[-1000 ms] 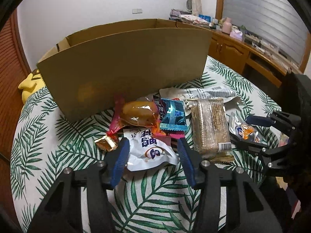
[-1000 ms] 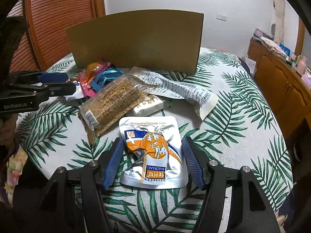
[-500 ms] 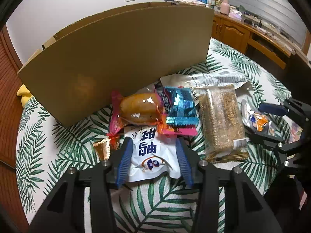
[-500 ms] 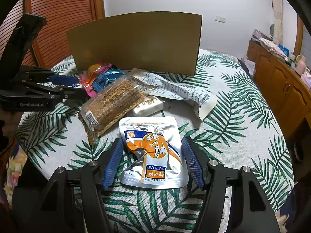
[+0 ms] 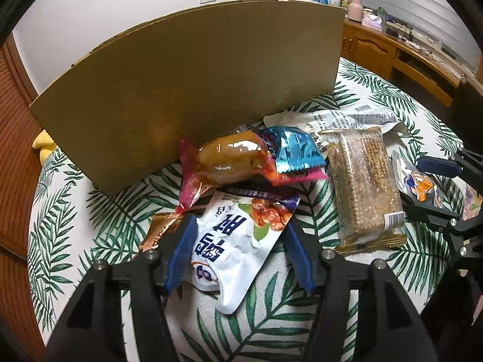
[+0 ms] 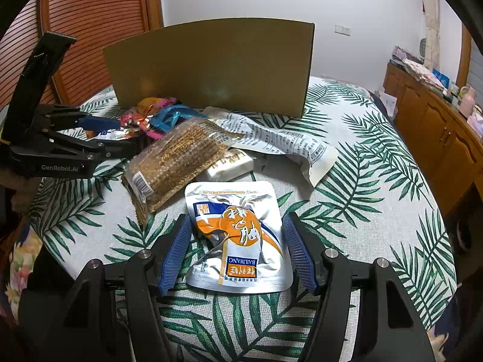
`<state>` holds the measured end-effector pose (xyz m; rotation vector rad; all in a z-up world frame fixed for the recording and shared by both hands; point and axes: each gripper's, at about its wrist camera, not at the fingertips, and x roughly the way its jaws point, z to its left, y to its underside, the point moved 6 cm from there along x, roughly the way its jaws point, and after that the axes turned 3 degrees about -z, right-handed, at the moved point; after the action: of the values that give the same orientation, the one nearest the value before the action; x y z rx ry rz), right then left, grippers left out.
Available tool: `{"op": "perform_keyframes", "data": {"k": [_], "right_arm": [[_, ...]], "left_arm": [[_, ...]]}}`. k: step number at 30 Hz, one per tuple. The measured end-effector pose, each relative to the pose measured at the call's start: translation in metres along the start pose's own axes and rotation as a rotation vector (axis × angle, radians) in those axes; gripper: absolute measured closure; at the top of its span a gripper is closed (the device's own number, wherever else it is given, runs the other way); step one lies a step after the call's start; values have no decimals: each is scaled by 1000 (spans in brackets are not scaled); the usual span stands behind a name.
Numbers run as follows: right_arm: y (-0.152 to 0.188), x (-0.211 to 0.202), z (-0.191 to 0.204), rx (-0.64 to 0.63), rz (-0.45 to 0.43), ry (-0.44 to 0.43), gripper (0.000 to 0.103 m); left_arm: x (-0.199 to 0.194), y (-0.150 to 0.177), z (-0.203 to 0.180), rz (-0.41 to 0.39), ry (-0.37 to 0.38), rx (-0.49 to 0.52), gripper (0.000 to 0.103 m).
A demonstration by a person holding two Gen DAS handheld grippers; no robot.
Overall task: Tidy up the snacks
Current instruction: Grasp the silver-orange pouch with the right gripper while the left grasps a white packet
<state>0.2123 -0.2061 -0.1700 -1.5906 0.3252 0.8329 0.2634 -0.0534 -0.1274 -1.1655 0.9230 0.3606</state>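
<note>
White pouch (image 5: 238,241) between just-widened left claw (image 5: 240,253), seemingly unpinched, silver pouch (image 6: 238,235) inside parted right claw (image 6: 238,253)

"BAILIWANG" on silver-orange pouch (image 6: 238,238), "GenRobot.AI" on left gripper (image 6: 99,134)

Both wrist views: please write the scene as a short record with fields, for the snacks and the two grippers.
surface: table with leaf-print cloth
box: cardboard box, behind the snack pile
left gripper: jaws just opened wider, astride white pouch
right gripper: astride silver and orange pouch, which lies flat
other snacks: sesame bar, blue wrapper
</note>
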Motion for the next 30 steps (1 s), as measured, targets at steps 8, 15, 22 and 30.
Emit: {"op": "perform_keyframes", "data": {"k": [8, 15, 22, 30], "right_arm": [[0, 0, 0, -3, 10, 4, 38], [-1, 1, 0, -3, 18, 9, 38], [-1, 1, 0, -15, 27, 0, 46], [0, -3, 8, -40, 21, -9, 62]], "left_arm": [[-13, 14, -1, -26, 17, -9, 62], [-32, 22, 1, -65, 58, -64, 63], [-44, 19, -10, -107, 88, -80, 63], [-52, 25, -10, -139, 95, -112, 63]]}}
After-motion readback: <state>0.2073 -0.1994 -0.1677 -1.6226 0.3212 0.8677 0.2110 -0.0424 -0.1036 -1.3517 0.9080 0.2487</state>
